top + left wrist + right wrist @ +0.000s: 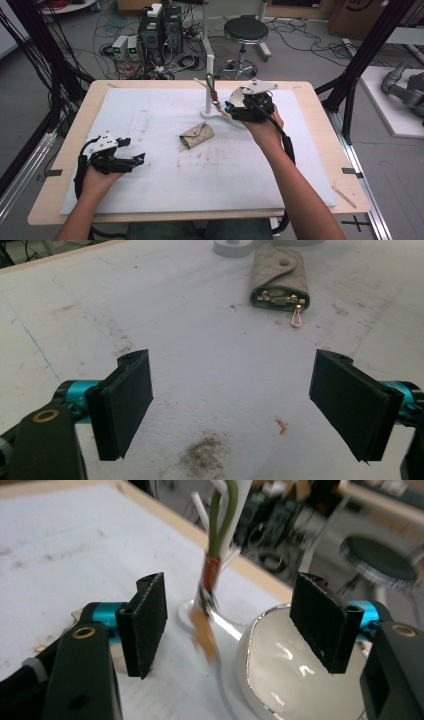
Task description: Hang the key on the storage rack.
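A beige quilted key pouch [196, 136] [279, 277] lies mid-mat, its open end showing gold hooks and a copper clip [297, 317]. Behind it a white peg stand [207, 100] holds a hanging strap [212, 90] [210, 575] with an olive loop and a brown leather tab. My right gripper [226, 108] [232, 622] is beside the stand, open, with the strap just ahead between the jaw lines and untouched. At the near left, my left gripper [135, 151] [250, 405] rests open on the mat, pointing toward the pouch, with nothing between its pads.
A white mat [150, 115] covers the wooden table [320, 125]. A glossy white rounded object [280, 675] sits under the right gripper beside the stand's base [186, 614]. Dirt smudges [205, 457] mark the mat. A stool [245, 32] and computers [160, 30] stand beyond the far edge.
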`<state>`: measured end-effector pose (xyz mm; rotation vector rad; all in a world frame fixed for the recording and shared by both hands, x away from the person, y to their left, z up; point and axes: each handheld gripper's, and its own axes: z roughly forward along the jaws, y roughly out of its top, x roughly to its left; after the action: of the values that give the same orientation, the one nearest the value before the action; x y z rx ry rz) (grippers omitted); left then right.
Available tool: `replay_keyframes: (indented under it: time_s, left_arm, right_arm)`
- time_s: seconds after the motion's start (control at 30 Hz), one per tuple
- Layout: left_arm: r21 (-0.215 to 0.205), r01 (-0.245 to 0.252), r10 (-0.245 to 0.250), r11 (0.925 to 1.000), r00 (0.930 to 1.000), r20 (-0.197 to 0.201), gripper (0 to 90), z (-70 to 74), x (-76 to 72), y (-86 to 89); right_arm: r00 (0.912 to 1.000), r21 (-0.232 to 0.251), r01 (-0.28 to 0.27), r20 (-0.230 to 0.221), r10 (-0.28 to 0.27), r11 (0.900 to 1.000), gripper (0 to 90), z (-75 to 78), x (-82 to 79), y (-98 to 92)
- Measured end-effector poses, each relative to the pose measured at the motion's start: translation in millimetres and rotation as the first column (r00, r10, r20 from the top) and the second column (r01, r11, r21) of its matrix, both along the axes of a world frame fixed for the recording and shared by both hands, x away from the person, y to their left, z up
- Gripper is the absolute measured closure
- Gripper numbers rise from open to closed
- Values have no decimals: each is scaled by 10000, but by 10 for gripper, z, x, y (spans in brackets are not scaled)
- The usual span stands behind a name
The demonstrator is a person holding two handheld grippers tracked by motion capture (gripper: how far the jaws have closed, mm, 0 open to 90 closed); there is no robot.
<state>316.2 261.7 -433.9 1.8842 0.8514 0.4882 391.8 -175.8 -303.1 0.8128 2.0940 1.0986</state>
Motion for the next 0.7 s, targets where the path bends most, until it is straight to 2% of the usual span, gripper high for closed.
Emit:
replay_keyframes:
  time_s: [0.07,0.13,0.3,0.43,0.67,0.7]
  left_arm:
    - [-5,4,-4,10000,10000,13,174,3,-2,3]
    - [5,16,-16,10000,10000,10,174,5,-3,5]
    - [10,35,-36,10000,9999,112,175,18,-9,-10]
    - [-6,67,-66,10000,9997,247,175,36,-19,-19]
    - [-44,179,-177,9998,9994,297,175,36,-13,-39]
    - [-57,215,-214,9998,9994,261,175,33,-13,-48]
  right_arm:
    - [9999,-6,7,-150,-7,10000,316,-28,-70,-60]
    - [10000,179,-32,-53,33,9998,314,-76,-136,-141]
    - [9995,493,6,-321,10,9988,299,-186,-274,-323]
    - [9991,516,34,-432,-12,9987,288,-279,-379,-454]
    - [9991,910,142,-416,-105,9957,274,-381,-528,-637]
    - [9994,971,138,-344,-105,9952,271,-427,-587,-695]
